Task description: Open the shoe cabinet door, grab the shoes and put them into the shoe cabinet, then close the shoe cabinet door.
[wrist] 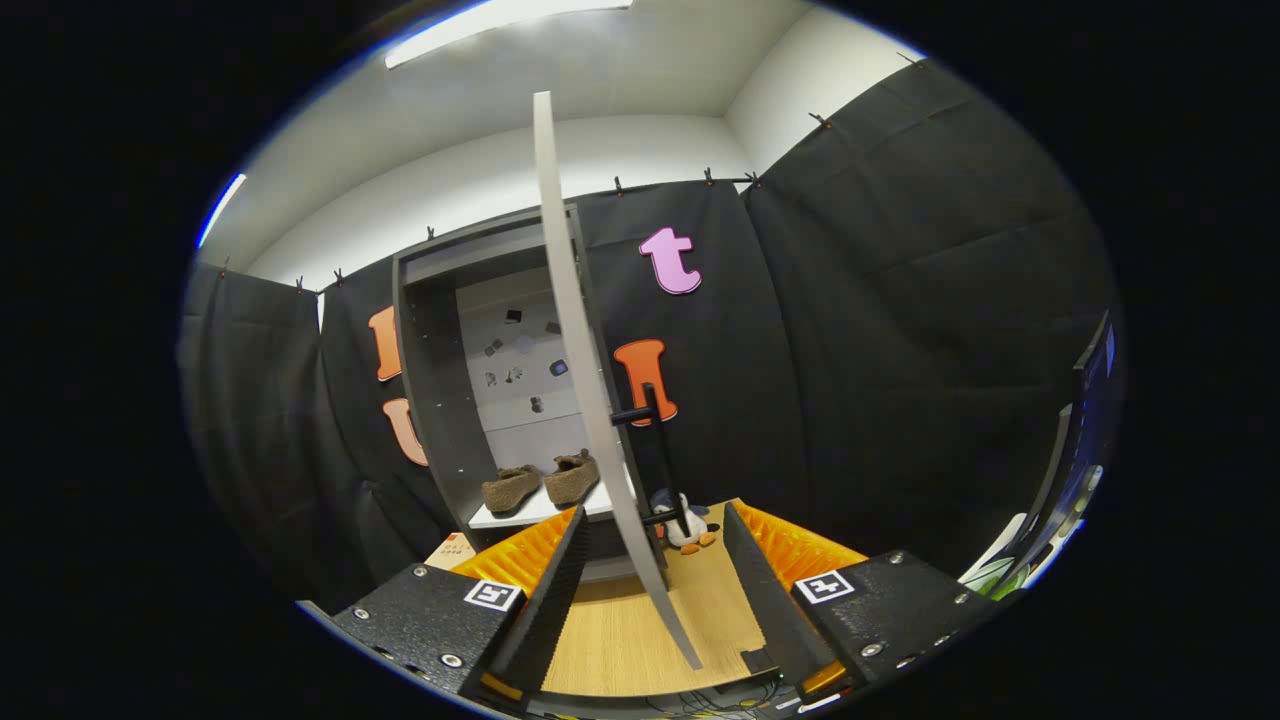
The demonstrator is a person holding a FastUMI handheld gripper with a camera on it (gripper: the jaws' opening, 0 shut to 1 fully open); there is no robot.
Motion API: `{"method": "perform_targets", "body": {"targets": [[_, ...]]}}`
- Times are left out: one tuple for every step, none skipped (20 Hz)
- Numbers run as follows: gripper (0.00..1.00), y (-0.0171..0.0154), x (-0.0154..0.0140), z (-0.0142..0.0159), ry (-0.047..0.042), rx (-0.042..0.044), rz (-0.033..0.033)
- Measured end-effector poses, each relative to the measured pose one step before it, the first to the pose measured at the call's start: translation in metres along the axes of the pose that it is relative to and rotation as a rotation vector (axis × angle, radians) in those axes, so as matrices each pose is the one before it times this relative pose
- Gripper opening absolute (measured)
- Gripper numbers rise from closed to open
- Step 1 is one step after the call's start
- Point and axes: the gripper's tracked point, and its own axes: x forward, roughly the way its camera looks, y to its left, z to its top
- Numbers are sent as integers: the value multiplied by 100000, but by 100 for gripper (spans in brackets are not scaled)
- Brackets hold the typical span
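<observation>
While the cabinet door (585, 400) stands swung out edge-on toward the camera, the fingers (648, 580) sit spread wide, gripping nothing, with the door's lower edge running down between them. No contact visible on either finger.

Shoes (542, 482): a brown pair, already on the pale shelf (500, 517) inside the shoe cabinet (430, 380), far and left of the door. They lie side by side, touching or nearly so. Loading looks done; closing the door is the step in hand, as I judge it.

Door handle (655, 450): a dark vertical bar on the door's right face, just beyond the right finger. A small stuffed penguin (685, 525) sits on the wooden floor (620, 640) near the foot of the handle.

To close cleanly: push on the right face of the door, near or at the handle, and sweep leftward along the hinge arc rather than straight ahead. Keep the fingers clear of the door's edge so neither gets caught as the gap narrows. The shoes sit back from the shelf's front, so the door should clear them.
</observation>
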Motion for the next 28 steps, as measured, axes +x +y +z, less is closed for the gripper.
{"method": "perform_targets", "body": {"targets": [[85,-512,499,-73,-17,321,205],[86,-548,422,35,134,185,385],[86,-204,438,90,-459,200,897],[87,-348,516,-3,-223,-72,725],[87,-327,652,-111,414,74,476],[87,-410,473,-161,612,146,332],[88,-52,562,-94,439,257,720],[88,14,473,-102,407,255,819],[88,91,982,-103,508,102,482],[89,42,331,30,-146,-470,913],[89,-18,423,139,6,-527,566],[89,126,379,94,-30,-308,840],[89,21,331,59,396,-44,606],[89,-14,408,175,-211,-308,256],[89,-100,320,90,368,-573,36],[90,-150,179,96,-214,-375,3],[90,-91,154,154,-393,-125,316],[90,102,57,-7,433,258,607],[90,141,-57,-129,625,910,680],[90,70,76,-88,461,524,581],[90,191,41,47,-203,-169,479],[90,17,-10,-28,-165,-989,324],[90,199,-3,-22,-106,-936,34],[90,24,119,20,94,-1044,61],[89,42,-33,19,31,-676,-12],[89,156,-16,109,226,-525,74],[88,97,-57,-37,-177,-500,389],[88,143,25,39,67,-248,324]]}}
